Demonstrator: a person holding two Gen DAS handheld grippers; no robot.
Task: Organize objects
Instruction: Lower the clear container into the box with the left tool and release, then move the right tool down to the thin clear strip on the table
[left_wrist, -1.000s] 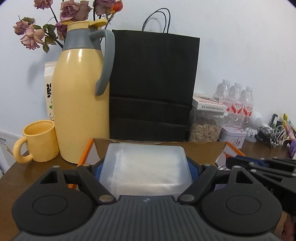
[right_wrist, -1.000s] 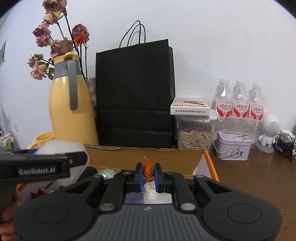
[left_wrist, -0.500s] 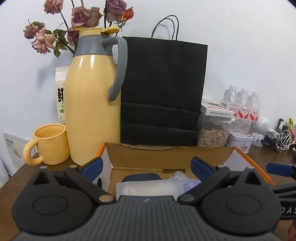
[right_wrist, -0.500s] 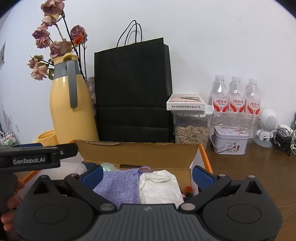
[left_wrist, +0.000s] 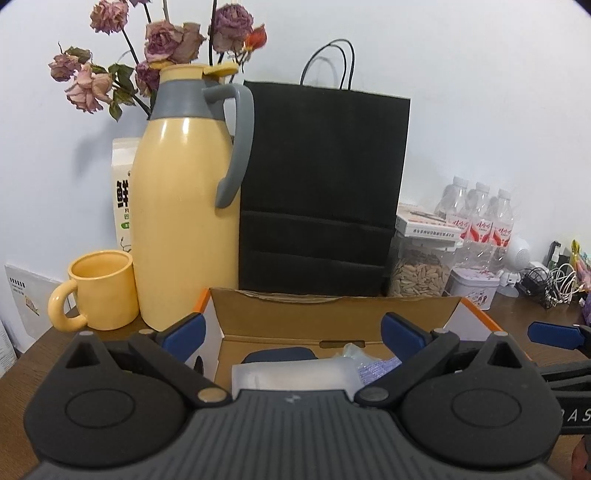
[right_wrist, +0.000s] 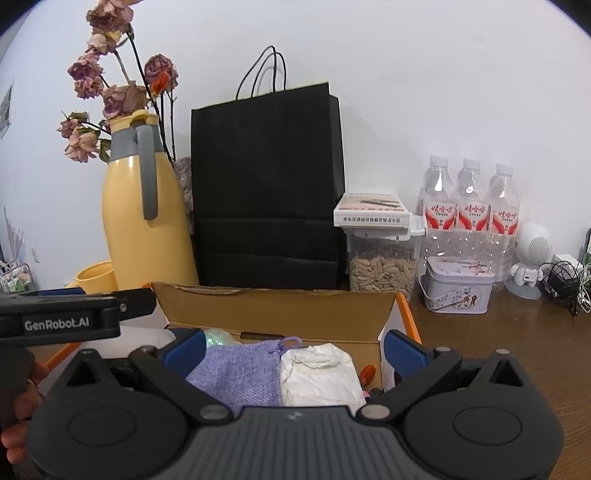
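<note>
Cardboard box (right_wrist: 273, 314) on the desk (right_wrist: 498, 343) already contains a clear pouch (left_wrist: 295, 374), a purple knitted bag (right_wrist: 240, 373) and a white wad (right_wrist: 317, 376). Both grippers' fingers are spread wide, nothing held. Remaining items cannot be determined.

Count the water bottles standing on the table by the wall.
3: left bottle, middle bottle and right bottle stand side by side against the wall, behind the tin. More could be hidden behind them.
</note>
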